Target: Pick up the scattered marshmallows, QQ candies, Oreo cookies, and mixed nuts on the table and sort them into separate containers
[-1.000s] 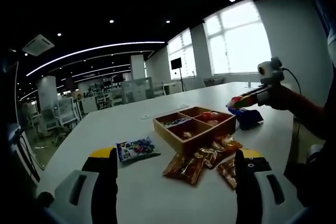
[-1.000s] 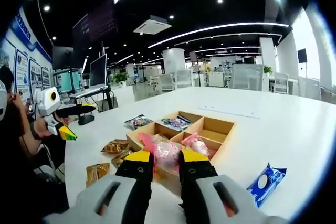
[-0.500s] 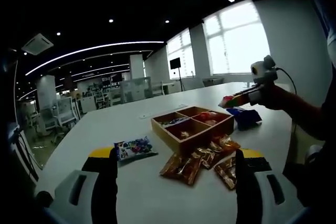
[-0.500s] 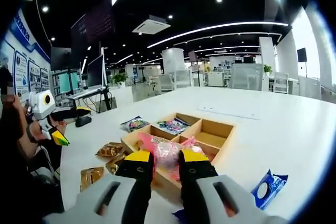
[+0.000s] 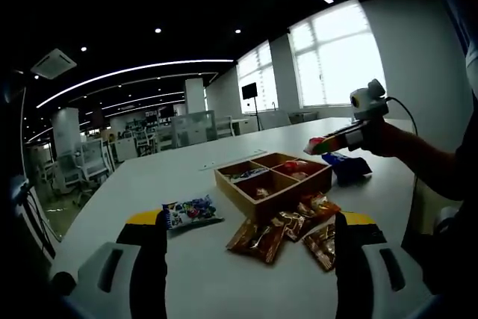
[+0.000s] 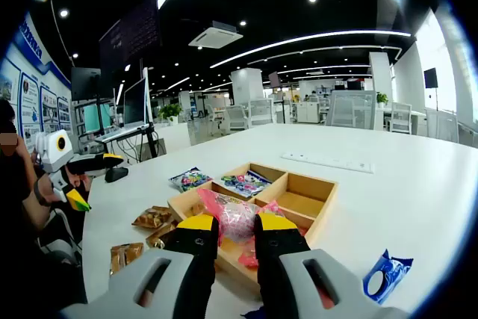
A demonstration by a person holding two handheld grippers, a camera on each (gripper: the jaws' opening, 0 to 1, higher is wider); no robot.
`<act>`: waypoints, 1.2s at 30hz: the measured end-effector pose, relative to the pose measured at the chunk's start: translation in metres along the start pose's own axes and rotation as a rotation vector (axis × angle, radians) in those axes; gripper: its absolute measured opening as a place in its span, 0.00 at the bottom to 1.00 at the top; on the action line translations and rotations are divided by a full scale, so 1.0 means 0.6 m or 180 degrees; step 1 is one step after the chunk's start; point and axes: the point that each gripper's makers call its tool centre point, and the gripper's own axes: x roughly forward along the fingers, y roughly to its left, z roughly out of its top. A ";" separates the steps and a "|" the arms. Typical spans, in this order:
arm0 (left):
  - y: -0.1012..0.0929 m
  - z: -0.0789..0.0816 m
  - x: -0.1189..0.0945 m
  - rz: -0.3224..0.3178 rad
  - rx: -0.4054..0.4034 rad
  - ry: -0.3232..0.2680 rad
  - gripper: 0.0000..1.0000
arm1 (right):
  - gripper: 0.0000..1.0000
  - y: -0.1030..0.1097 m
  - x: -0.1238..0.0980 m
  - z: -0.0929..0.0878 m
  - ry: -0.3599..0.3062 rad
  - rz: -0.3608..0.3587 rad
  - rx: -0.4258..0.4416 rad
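Big open-plan office here. The white bench (image 6: pixel 388 184) has a flat white strip (image 6: pixel 324 160) lying on it, well past the tray. Desk monitors (image 6: pixel 138 102) sit off to one side, white office chairs (image 6: pixel 237 117) further back, bright windows (image 5: pixel 340 54), a standing screen (image 5: pixel 250 91), and long ceiling light strips (image 6: pixel 314 37).

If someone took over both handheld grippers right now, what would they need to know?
Right gripper: shut on a pink marshmallow packet, held above the four-compartment wooden box.
Left gripper: open, empty, back from the table.
Done: the box holds a red packet and a colourful packet.
Left: orange-brown snack packets by the box, a blue candy packet and a blue Oreo packet on the white table.
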 end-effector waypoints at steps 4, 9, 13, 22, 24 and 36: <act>-0.001 0.000 0.000 -0.0006 0.0000 -0.0006 0.97 | 0.16 -0.003 0.006 0.000 0.0014 -0.0002 0.0002; -0.002 0.000 -0.001 -0.0007 0.0002 -0.0006 0.97 | 0.16 -0.007 0.014 -0.012 0.0115 -0.0051 -0.0072; -0.001 0.001 -0.002 -0.0002 -0.0004 -0.0010 0.97 | 0.16 -0.011 0.017 -0.016 0.0130 -0.0073 -0.0086; -0.003 -0.004 0.001 -0.0014 -0.0011 0.0000 0.97 | 0.16 -0.011 0.030 -0.025 0.0155 -0.0057 -0.0084; -0.003 -0.005 0.002 -0.0016 -0.0017 -0.0001 0.97 | 0.16 -0.011 0.031 -0.026 0.0160 -0.0054 -0.0085; 0.000 -0.011 0.001 -0.0012 -0.0038 0.0017 0.97 | 0.18 -0.015 0.045 -0.047 0.0323 -0.0146 -0.0399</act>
